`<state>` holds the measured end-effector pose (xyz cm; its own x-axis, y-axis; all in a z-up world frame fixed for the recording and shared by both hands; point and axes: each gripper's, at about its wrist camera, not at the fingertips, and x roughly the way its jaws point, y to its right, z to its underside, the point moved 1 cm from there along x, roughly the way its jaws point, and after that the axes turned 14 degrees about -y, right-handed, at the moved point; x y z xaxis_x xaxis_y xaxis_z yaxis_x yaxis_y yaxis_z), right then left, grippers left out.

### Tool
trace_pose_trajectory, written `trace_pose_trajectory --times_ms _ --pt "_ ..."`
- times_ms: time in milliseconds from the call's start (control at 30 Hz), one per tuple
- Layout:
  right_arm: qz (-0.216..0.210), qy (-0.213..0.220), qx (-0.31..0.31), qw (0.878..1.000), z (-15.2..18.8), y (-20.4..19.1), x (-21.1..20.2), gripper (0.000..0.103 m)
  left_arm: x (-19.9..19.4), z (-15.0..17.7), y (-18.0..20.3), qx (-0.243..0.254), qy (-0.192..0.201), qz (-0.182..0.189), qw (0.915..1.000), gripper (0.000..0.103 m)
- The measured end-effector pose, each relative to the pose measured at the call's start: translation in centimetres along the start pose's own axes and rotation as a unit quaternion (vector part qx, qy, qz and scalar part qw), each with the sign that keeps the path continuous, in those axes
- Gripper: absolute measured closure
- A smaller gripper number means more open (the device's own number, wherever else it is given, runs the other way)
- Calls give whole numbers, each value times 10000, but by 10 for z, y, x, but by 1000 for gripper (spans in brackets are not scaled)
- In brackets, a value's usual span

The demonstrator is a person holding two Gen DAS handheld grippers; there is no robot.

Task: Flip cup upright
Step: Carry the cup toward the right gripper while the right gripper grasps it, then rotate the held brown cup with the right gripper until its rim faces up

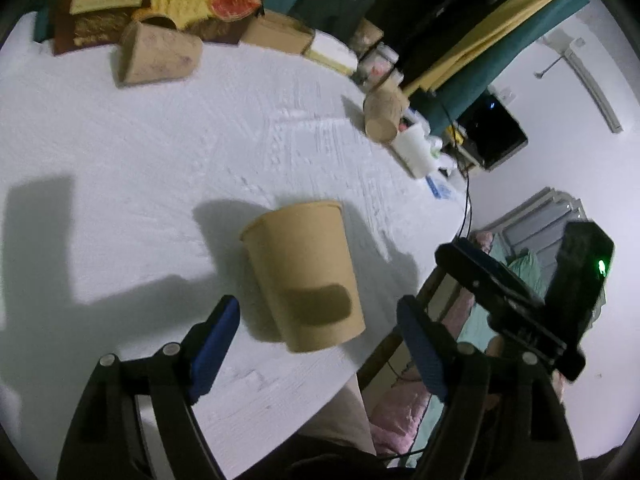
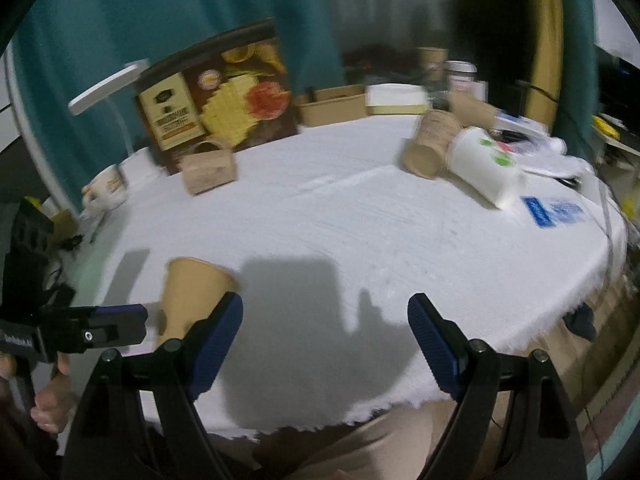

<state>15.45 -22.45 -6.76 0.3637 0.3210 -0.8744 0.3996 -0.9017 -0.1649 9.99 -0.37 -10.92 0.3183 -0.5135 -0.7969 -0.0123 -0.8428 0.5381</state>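
Observation:
A tan paper cup [image 1: 306,276] stands on the white tablecloth [image 1: 160,152], rim away from the camera and base nearest it, between the tips of my left gripper [image 1: 318,326], which is open and not touching it. In the right wrist view the same cup [image 2: 192,292] shows at lower left, upright with its rim on top, partly hidden behind my right gripper's left finger [image 2: 218,332]. My right gripper [image 2: 324,322] is open and empty above the table's near edge. The left gripper's finger [image 2: 116,322] reaches in from the left beside the cup.
Other cups lie on their sides: a brown one [image 2: 430,146] and a white one [image 2: 486,166] at the right, another brown one [image 2: 210,170] by a biscuit box [image 2: 216,92]. Cartons and jars line the far edge. The table edge [image 2: 360,416] is close below.

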Motion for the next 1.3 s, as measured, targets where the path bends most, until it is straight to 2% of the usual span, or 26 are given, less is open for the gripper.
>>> trace_pose_trajectory --times_ms 33,67,167,233,367,500,700,933,1067,1167,1300 --pt "-191 -151 -136 9996 -7 -7 4 20 -6 3 -3 17 123 -59 9999 22" --pt "-355 -303 -220 9987 -11 -12 9 20 -17 8 -7 54 430 -267 9987 22" --pt "-903 -679 -398 9928 -25 -30 23 20 -37 19 -19 125 977 -900 9911 22" --pt "-1105 -851 -559 9886 -34 -45 32 20 -47 25 -30 131 1138 -1187 9863 22" --pt "-1347 -1206 -730 9808 -45 -67 52 20 -56 30 -49 11 1251 -1399 9822 22" --pt "-1394 -1539 -791 9750 -51 -81 72 20 -60 30 -61 -39 1354 -1507 9792 22" --pt "-1434 -2020 -637 9667 -61 -84 102 20 -60 34 -70 -23 1352 -1412 9807 22" --pt "-1792 -2428 -546 9518 -64 -86 123 20 -64 33 -66 270 1491 -1579 9758 22" --pt "-1766 -2542 -644 9487 -62 -89 129 21 -63 28 -71 179 1433 -1536 9775 22" --pt "-1725 -2573 -812 9473 -60 -94 128 38 -62 27 -74 138 1395 -1540 9781 22" --pt "-1739 -2480 -884 9489 -66 -98 128 38 -64 25 -82 25 1383 -1567 9779 22"
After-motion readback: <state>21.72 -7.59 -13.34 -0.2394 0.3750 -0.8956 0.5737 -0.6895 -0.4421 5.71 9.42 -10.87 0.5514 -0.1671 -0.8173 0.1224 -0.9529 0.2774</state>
